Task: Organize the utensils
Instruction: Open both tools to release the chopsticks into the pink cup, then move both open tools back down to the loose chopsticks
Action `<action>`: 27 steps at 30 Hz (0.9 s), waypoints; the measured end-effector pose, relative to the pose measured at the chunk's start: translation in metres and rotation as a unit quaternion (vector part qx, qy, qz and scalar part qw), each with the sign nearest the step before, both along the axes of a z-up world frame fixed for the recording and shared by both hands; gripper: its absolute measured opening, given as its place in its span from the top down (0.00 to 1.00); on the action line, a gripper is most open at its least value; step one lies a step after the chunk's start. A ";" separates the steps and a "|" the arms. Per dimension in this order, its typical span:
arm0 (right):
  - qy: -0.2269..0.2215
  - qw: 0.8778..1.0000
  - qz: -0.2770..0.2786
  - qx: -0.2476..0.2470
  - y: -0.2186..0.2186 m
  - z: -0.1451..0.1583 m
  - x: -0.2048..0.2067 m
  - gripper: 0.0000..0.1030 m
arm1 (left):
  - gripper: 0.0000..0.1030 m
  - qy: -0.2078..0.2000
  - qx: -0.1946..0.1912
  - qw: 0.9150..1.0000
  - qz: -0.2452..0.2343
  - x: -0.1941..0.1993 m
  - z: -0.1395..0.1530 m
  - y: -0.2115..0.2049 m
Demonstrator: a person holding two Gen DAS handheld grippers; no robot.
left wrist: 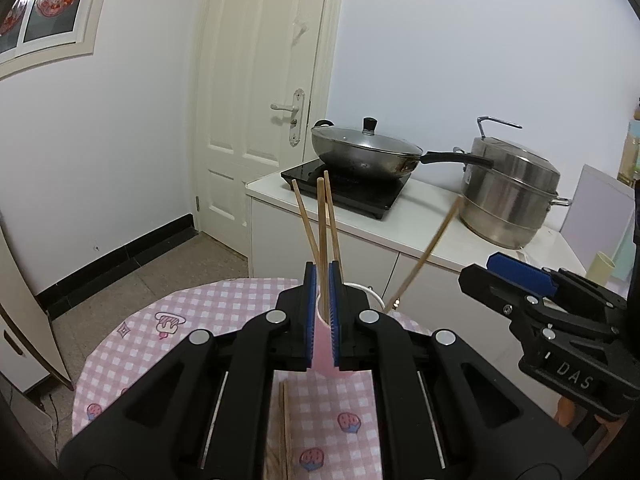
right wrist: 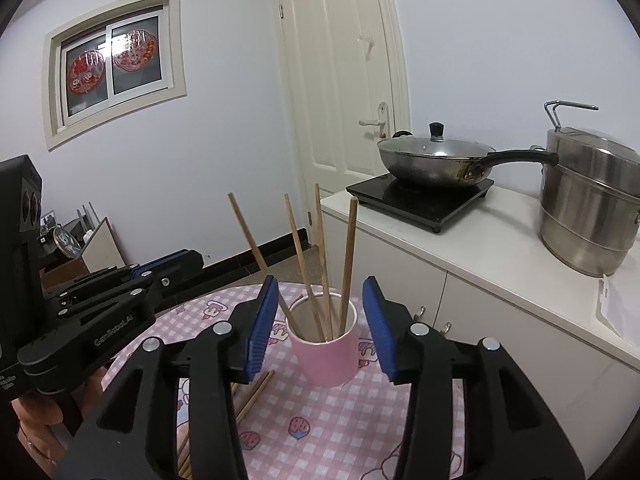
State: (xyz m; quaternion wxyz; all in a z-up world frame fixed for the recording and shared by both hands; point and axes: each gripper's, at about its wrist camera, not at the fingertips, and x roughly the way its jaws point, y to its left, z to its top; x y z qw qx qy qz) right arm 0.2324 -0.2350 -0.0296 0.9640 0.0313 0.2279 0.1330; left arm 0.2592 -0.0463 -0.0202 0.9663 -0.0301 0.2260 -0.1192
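A pink cup [right wrist: 326,356] stands on the round table with the pink checked cloth [right wrist: 320,420]. Several wooden chopsticks [right wrist: 320,248] stand upright in it. My right gripper [right wrist: 321,280] is open just in front of the cup, its blue pads [right wrist: 262,324] apart with nothing between them. My left gripper [left wrist: 323,276] is shut and holds nothing; in the right wrist view the left gripper [right wrist: 192,258] sits left of the cup. Through its narrow gap I see the cup [left wrist: 323,344]. One chopstick [left wrist: 424,256] leans right, blurred. Loose chopsticks [right wrist: 252,396] lie on the cloth.
Behind the table is a white counter [right wrist: 460,240]. On it are an induction hob with a lidded wok [right wrist: 436,160] and a steel steamer pot [right wrist: 588,208]. A closed door [right wrist: 340,80] is at the back. A person's hand [right wrist: 36,420] holds the left gripper.
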 end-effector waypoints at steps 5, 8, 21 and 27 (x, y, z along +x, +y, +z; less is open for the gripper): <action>-0.002 1.000 -0.001 0.002 0.003 0.004 -0.018 0.56 | 0.38 -0.015 -0.006 1.000 0.004 -0.023 0.005 0.008; -0.004 1.000 0.000 0.005 0.004 0.005 -0.025 0.56 | 0.38 -0.027 -0.002 1.000 0.012 -0.036 0.008 0.015; 0.032 0.999 0.027 -0.001 0.033 -0.022 -0.040 0.55 | 0.38 0.076 0.008 0.997 0.021 -0.051 -0.032 0.074; 0.094 0.994 0.053 -0.003 0.057 -0.058 -0.028 0.55 | 0.38 0.173 0.012 0.985 0.023 -0.030 -0.082 0.095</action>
